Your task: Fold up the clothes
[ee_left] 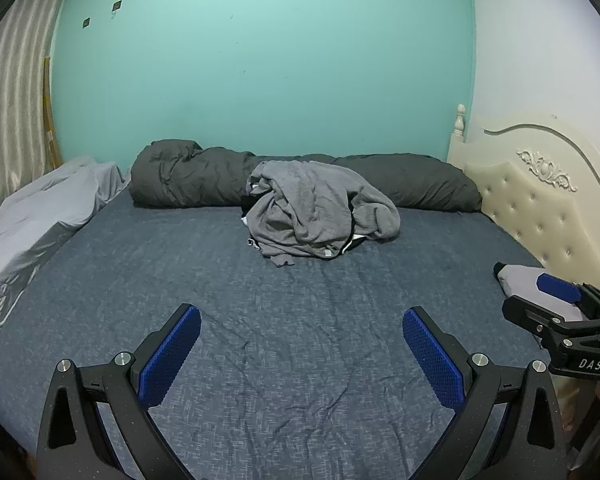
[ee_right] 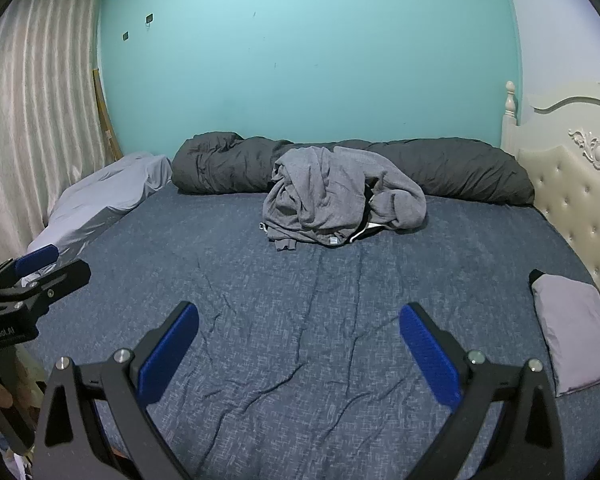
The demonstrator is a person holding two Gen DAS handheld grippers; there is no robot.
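A crumpled pile of grey clothes (ee_left: 320, 212) lies far back on the blue bed sheet (ee_left: 260, 320), against a rolled dark duvet (ee_left: 188, 176); it also shows in the right wrist view (ee_right: 340, 204). A folded grey garment (ee_right: 576, 332) lies at the bed's right side, also seen in the left wrist view (ee_left: 524, 284). My left gripper (ee_left: 302, 344) is open and empty above the near part of the bed. My right gripper (ee_right: 300, 344) is open and empty, also well short of the pile. Each gripper shows at the edge of the other's view.
A cream tufted headboard (ee_left: 540, 208) bounds the bed on the right. A light grey pillow or sheet (ee_left: 32, 220) is bunched at the left edge near a striped curtain (ee_right: 40, 120). A teal wall (ee_left: 260, 60) stands behind the duvet.
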